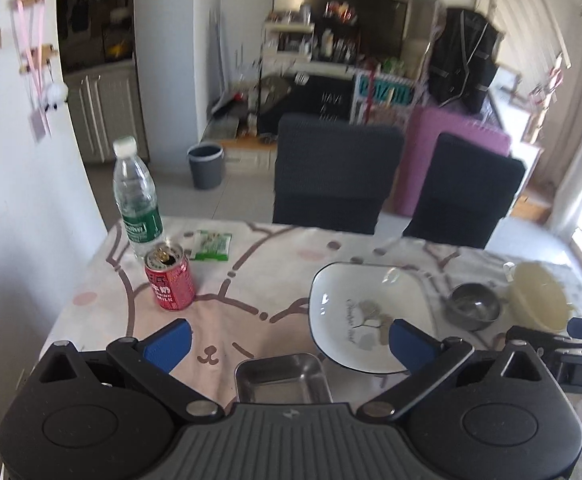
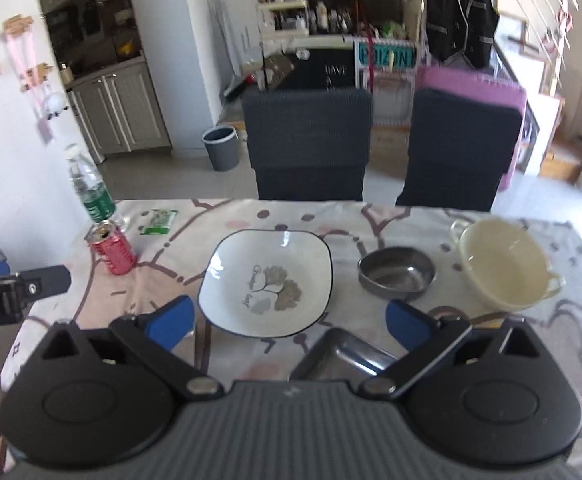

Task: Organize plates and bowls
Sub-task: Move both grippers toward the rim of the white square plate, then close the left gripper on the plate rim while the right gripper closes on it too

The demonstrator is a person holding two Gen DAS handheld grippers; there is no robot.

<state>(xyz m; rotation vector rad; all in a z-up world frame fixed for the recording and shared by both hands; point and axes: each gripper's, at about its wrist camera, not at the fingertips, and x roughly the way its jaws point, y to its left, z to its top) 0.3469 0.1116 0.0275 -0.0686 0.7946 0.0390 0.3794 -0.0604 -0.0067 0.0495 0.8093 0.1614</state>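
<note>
Left wrist view puts my left gripper (image 1: 289,342) above the near edge of the table (image 1: 251,272), jaws spread wide and holding nothing, with the steel tray (image 1: 281,378) right below and between the blue fingertips (image 1: 169,344). Reading left to right in the right wrist view: one water bottle (image 2: 91,188), one red can (image 2: 113,250) touching its base, one green packet (image 2: 158,222), then the task's own pieces, one white square plate (image 2: 267,282) at centre, one steel tray at the near edge in front of it, one small steel bowl (image 2: 397,272) just beside the plate, and one cream two-handled bowl (image 2: 505,262) farthest right. My right gripper (image 2: 289,326) hangs equally wide open and empty, between plate and tray. That makes four dishes, all lying singly and apart, none nested or stacked. I judge the task at its opening step, choosing a first piece. The next move, as I see it, calls for lowering one gripper onto a rim, probably the steel bowl's or the tray's, and closing across the thin edge squarely so it does not slip. Two dark chairs (image 2: 307,144) stand behind the table.
</note>
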